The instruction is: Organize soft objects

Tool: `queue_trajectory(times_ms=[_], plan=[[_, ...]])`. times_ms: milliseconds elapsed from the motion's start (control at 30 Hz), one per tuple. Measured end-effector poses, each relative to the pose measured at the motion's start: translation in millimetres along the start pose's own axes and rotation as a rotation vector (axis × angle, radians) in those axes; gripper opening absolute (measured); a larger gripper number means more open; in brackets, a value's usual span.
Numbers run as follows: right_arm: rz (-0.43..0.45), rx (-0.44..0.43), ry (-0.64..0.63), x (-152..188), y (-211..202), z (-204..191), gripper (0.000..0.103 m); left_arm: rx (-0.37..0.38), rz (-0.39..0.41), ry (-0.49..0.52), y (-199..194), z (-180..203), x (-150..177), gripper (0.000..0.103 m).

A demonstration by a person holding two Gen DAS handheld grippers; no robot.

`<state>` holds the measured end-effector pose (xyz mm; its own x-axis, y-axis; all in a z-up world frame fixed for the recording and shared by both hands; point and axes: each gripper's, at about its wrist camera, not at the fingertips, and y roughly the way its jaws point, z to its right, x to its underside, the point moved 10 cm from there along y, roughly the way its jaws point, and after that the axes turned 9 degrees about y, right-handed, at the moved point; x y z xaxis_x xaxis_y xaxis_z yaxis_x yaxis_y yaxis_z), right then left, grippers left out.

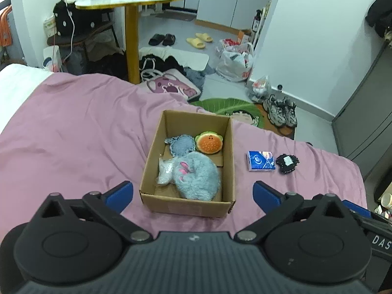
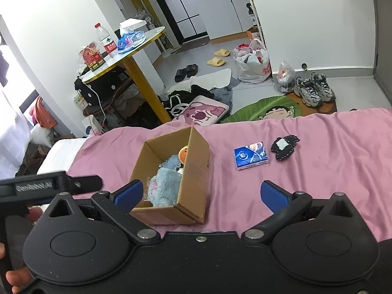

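An open cardboard box (image 1: 226, 156) (image 2: 196, 169) sits on the pink bedsheet. Inside lie a fluffy grey-blue plush (image 1: 196, 176) (image 2: 164, 183), a small grey-blue knit piece (image 1: 180, 144), an orange burger plush (image 1: 209, 142) (image 2: 183, 153) and a clear plastic bag (image 1: 164, 171). To the box's right lie a blue tissue pack (image 1: 260, 160) (image 2: 250, 155) and a small black pouch (image 1: 287, 163) (image 2: 284, 147). My left gripper (image 1: 192, 193) is open and empty just in front of the box. My right gripper (image 2: 201, 196) is open and empty at the box's near right corner.
The pink bedsheet (image 1: 73, 134) (image 2: 330, 152) ends at the far bed edge. Beyond it the floor holds a round table (image 1: 132, 0) (image 2: 137, 49), bags, slippers, sneakers (image 1: 281, 110) (image 2: 313, 89) and a green mat (image 2: 269, 109). The left gripper's body (image 2: 36, 186) shows at the left.
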<state>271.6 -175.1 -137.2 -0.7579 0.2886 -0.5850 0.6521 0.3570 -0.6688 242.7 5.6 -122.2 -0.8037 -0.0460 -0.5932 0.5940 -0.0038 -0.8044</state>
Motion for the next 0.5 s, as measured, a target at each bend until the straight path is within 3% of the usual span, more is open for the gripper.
queue_trajectory(times_ms=[500], plan=[[0.043,-0.019,-0.051,3.2,-48.4,-4.9,0.103,0.002,0.110,0.015,-51.7,7.5,8.8,0.103]])
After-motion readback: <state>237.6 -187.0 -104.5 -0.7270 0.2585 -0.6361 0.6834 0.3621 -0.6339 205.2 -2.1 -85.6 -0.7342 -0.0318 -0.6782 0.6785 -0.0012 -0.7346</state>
